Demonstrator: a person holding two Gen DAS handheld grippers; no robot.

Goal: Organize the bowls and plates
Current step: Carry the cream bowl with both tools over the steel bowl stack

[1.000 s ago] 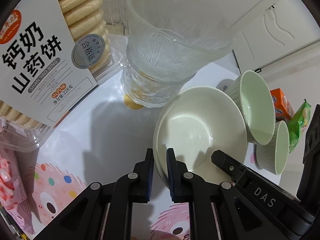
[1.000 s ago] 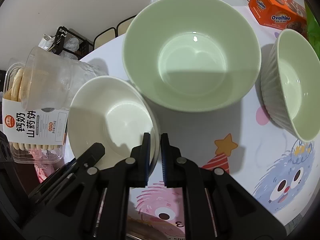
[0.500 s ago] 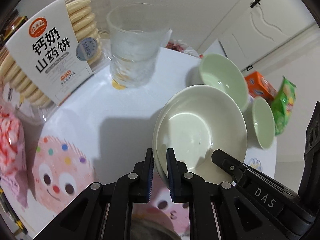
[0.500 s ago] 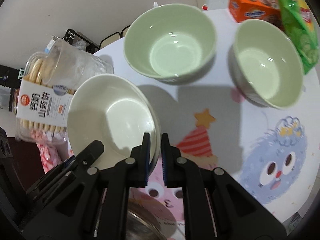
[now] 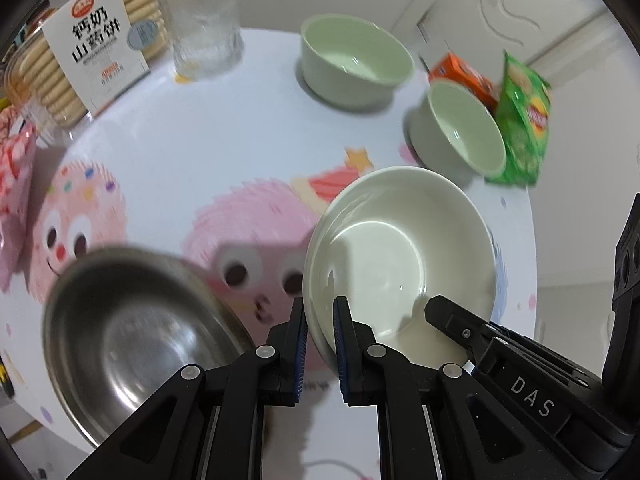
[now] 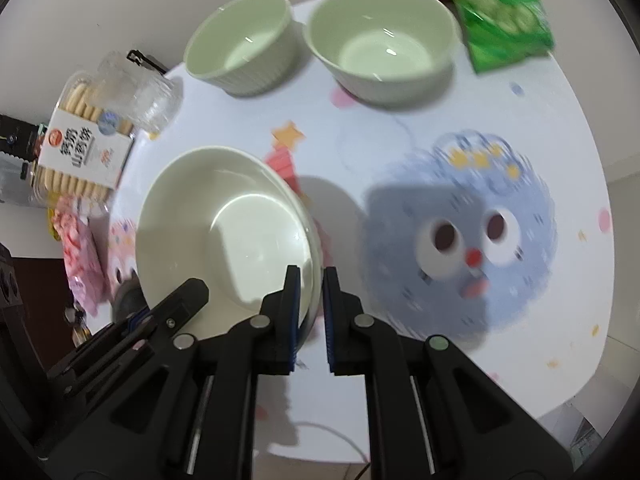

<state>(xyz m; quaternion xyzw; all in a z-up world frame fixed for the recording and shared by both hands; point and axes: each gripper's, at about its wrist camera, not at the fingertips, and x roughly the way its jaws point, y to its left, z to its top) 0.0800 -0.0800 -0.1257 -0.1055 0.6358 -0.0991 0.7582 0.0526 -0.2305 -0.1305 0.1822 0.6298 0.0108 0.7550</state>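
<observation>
1. So, both tongs are clamped nearly shut on one cream ceramic bowl (image 5: 400, 248) — the left tongs (image 5: 320, 344) pinch its rim on one side, the right tongs (image 6: 310, 314) pinch the opposite side, each with one pad inside the rim and one outside.

2. Where it is: held up off the tabletop (image 5: 192, 128), over the pink cartoon monster print and right beside a stainless steel bowl (image 5: 128, 332), which sits near the tabletop edge.

3. Handling guess — glazed ceramic, so stiff, fairly heavy and slippery, and it'll chip or shatter if dropped. The rim is really the only place thin enough for these tongs, and two opposite grips look like the right call to stop it tipping. I'd set it down gently, especially into metal.

4. Count of bowls: one cream, one steel, two pale green ones — a ribbed green bowl (image 6: 244, 40) and a smooth green bowl (image 6: 380, 36) — standing side by side at the far end. Four in all; no flat plates that I can see.

5. Other stuff: one glass tumbler (image 5: 206, 20), one biscuit pack (image 5: 80, 52), one green chip bag (image 5: 524, 120), one orange box (image 5: 464, 78), plus a pink snack packet (image 6: 82, 264).
</observation>
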